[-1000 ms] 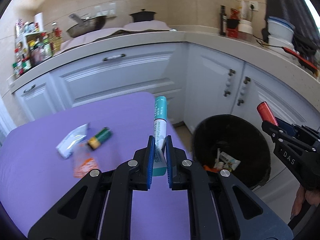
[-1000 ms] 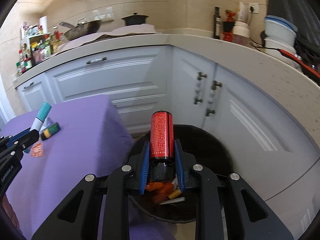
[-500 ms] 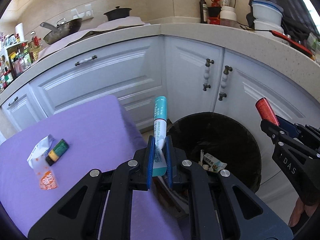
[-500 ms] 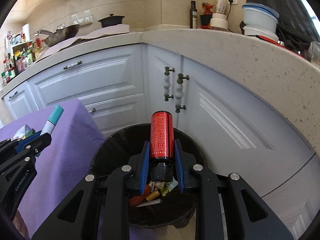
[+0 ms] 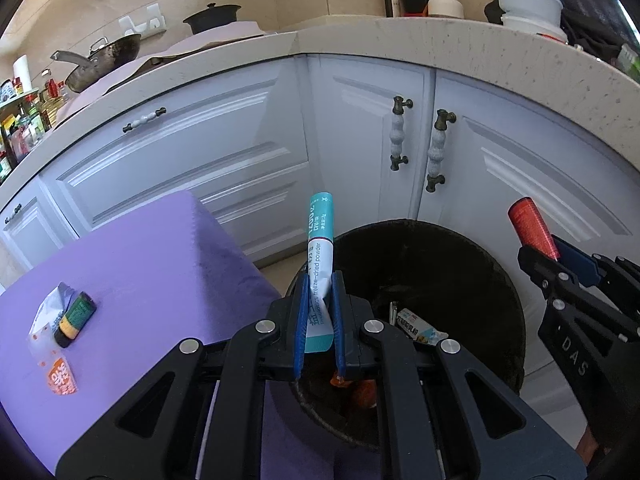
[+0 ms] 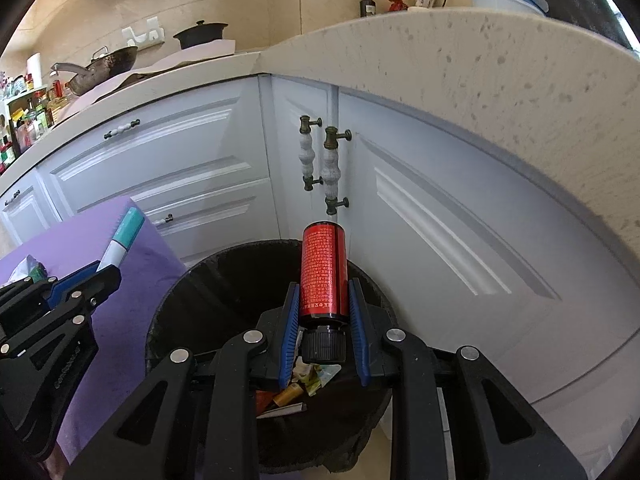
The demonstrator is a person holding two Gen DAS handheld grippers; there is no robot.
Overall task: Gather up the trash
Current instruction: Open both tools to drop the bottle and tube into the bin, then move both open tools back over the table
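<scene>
The left tool is clamped on a teal-and-white sachet stick, held over the near rim of the black trash bin standing on the floor beside the right edge of the purple worktop. The right tool grips a red bottle with a black cap above the bin's opening. A small green-and-yellow battery and torn wrappers lie near the worktop's left edge.

The black bin's mouth lies open below, hemmed by the purple table on its left and white cabinet doors with jutting handles just behind it.
</scene>
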